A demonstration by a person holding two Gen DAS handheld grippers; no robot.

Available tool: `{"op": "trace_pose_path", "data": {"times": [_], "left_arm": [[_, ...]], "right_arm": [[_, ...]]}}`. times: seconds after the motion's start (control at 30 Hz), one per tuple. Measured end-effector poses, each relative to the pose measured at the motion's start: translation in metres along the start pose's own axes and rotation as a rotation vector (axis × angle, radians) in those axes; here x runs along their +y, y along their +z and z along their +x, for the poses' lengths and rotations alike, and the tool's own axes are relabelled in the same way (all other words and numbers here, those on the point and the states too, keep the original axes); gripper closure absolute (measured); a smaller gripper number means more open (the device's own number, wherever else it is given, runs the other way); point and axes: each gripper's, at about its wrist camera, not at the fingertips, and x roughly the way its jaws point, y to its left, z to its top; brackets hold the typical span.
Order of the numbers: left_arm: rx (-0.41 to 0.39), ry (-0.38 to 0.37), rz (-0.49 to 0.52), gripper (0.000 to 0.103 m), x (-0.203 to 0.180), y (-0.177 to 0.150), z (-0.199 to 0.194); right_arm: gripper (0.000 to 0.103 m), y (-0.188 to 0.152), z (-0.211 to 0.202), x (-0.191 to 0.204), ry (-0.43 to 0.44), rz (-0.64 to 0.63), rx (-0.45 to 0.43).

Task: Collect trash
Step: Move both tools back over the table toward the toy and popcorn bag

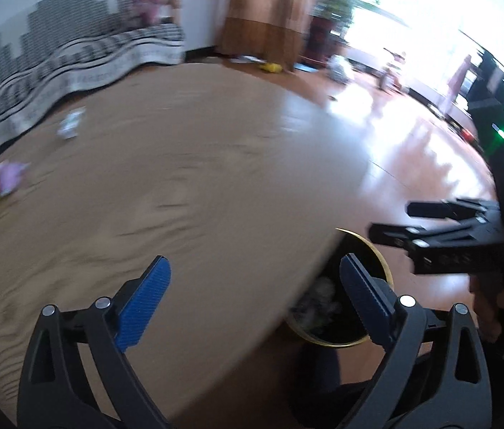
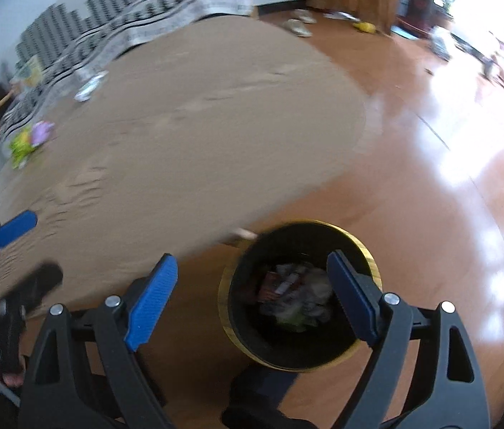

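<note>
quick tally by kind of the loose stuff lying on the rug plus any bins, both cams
White crumpled piece on the rug: 1
Green and purple wrapper bundle at the rug's edge: 1
Black bin with gold rim, rubbish inside: 1
Total: 3

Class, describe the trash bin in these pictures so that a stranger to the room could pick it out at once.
Start at the large round tan rug on the glossy wooden floor. Just off the rug's near edge, on bare floor, stands a round black bin with a gold rim, directly below the open right gripper. It is the only open container in view, with crumpled wrappers inside it, while the other litter lies loose across the rug.
</note>
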Motion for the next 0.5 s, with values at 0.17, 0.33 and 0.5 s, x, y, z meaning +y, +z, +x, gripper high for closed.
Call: {"op": "trace_pose_path", "data": {"times": [0.17, 0.33, 0.5], "left_arm": [[-0.032, 0.131, -0.14, 0.01, 0.096, -0.007, -0.037], [-0.047, 0.247, -0.26, 0.01, 0.191, -0.024, -0.069], [-0.057, 0.315, -0.397, 0.01, 0.265, -0.043, -0.088]], "right_arm": [[0.02, 0.025, 0.017, 0.093, 0.118, -0.158, 0.023], [0.02, 0.061, 0.045, 0.199, 0.177, -0.333, 0.029], [0.02, 0.117, 0.085, 0.31, 0.239, -0.464, 0.002]]}}
